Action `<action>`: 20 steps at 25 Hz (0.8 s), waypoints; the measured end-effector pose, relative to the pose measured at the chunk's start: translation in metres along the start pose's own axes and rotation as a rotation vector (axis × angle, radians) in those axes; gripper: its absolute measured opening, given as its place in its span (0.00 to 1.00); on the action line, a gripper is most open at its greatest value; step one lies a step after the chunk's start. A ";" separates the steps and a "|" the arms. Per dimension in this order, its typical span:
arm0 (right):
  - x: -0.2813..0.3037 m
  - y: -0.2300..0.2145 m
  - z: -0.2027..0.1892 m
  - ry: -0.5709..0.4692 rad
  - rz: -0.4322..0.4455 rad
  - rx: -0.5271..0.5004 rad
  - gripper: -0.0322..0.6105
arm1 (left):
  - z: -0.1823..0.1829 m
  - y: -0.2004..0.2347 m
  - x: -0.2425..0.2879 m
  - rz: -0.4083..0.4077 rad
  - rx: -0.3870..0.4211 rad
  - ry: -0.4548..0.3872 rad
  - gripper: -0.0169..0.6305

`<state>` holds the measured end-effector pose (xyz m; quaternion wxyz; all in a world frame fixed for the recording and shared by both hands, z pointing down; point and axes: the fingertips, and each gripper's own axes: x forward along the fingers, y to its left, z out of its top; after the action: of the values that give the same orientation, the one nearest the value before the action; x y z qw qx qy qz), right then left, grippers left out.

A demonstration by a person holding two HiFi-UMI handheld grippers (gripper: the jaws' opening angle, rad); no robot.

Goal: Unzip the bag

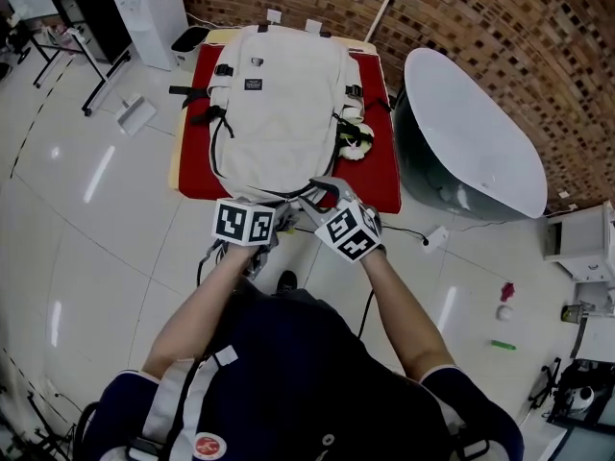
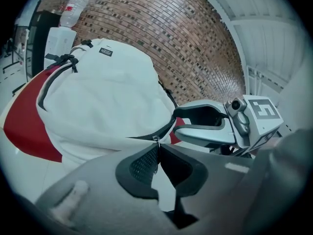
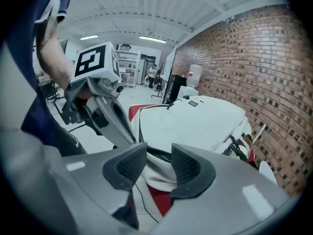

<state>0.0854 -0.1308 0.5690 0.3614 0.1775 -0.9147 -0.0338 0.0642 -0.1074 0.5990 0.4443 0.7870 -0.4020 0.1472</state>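
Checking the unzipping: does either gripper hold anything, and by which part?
The left gripper has its jaws shut on the zipper pull of the backpack. The right gripper is open and holds nothing.

The head camera is looking steeply down on the bag from above its near end. The camera on the left gripper is sitting close at that end, facing along the bag. The one on the right gripper is looking across the same end, so all three views are sharing it.
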 end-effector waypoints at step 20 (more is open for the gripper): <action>0.030 -0.003 -0.036 0.152 0.109 -0.048 0.11 | -0.003 0.031 -0.020 0.099 0.099 0.028 0.05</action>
<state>0.0908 -0.1414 0.6145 0.4353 0.1207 -0.8919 -0.0227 0.0283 -0.1033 0.6067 0.4027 0.7848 -0.4267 0.1998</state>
